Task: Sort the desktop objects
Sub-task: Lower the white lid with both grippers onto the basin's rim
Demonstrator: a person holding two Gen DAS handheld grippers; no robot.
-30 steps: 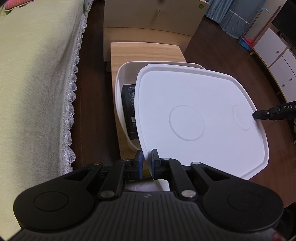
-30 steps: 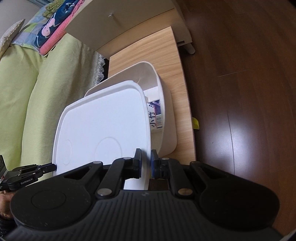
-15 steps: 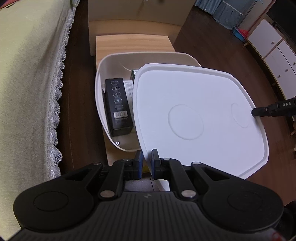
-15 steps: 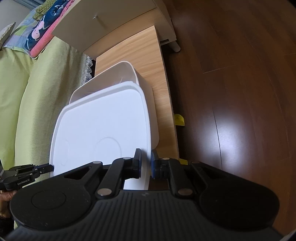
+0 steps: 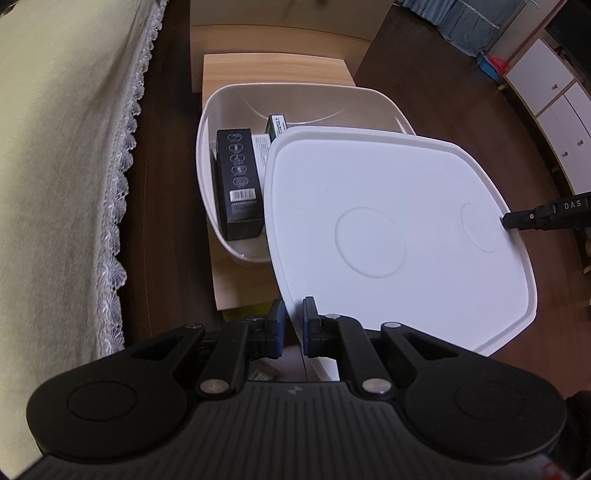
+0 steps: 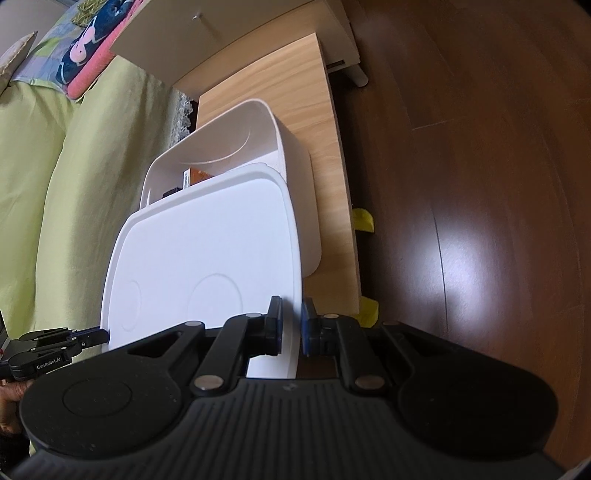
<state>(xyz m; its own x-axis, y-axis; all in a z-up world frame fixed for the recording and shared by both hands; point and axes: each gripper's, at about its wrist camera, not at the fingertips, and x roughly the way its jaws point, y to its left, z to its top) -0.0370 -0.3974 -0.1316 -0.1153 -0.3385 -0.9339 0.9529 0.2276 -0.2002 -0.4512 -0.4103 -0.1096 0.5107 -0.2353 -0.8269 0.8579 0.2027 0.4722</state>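
Observation:
A white lid (image 5: pixel 388 229) hangs level above the near part of a white bin (image 5: pixel 202 147) on a narrow wooden table (image 5: pixel 273 68). My left gripper (image 5: pixel 293 314) is shut on the lid's near edge. At the lid's far right edge the right gripper (image 5: pixel 532 216) shows too. In the right wrist view my right gripper (image 6: pixel 291 314) pinches the lid (image 6: pixel 207 251) rim, and the left gripper (image 6: pixel 59 345) holds the opposite side. Inside the bin lie a black box (image 5: pixel 238 177) and a green box (image 5: pixel 277 123). An orange box (image 6: pixel 197 175) peeks out behind the lid.
A bed with a pale green cover and lace trim (image 5: pixel 55 184) runs along the table's left side. Dark wood floor (image 6: pixel 480 184) lies on the other side. A white nightstand (image 6: pixel 229 33) stands beyond the table, and white cabinets (image 5: pixel 554 92) stand far right. Yellow corner guards (image 6: pixel 364 219) stick out from the table edge.
Both grippers have carried the lid sideways off the bin, away from the bed. The black box and more of the bin's inside have come into view in the left wrist view.

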